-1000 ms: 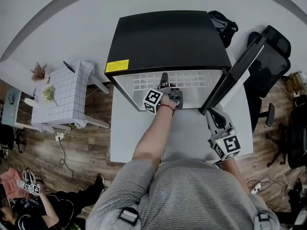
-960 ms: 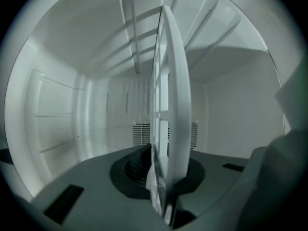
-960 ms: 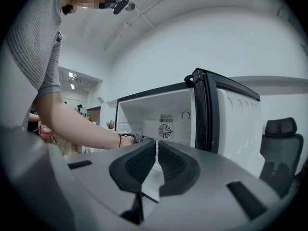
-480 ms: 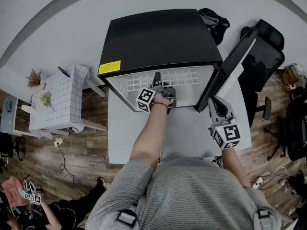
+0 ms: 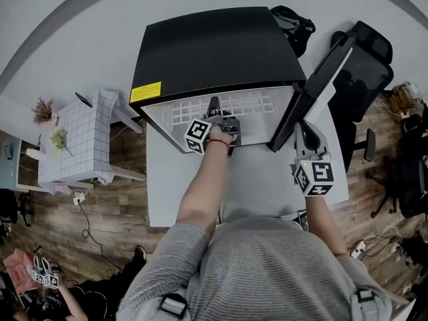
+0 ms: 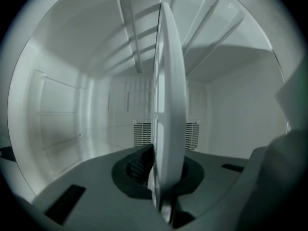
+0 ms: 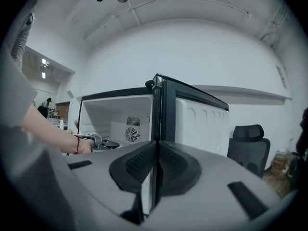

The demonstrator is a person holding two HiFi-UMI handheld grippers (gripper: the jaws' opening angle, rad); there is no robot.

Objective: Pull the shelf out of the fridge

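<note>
- Your right gripper (image 5: 302, 130) is clenched on nothing, just beside the open fridge door (image 5: 319, 79).
- Your left gripper (image 5: 214, 105) has just been closing and now pinches the front edge of the white grid shelf (image 5: 257, 104).
- The shelf sits inside the fridge (image 5: 214, 52). It looks light, stiff and a little slippery, so pull it level.

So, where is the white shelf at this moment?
In the head view the shelf lies inside the open fridge, left of the door; the left gripper, jaws just closed, clamps its front edge.
</note>
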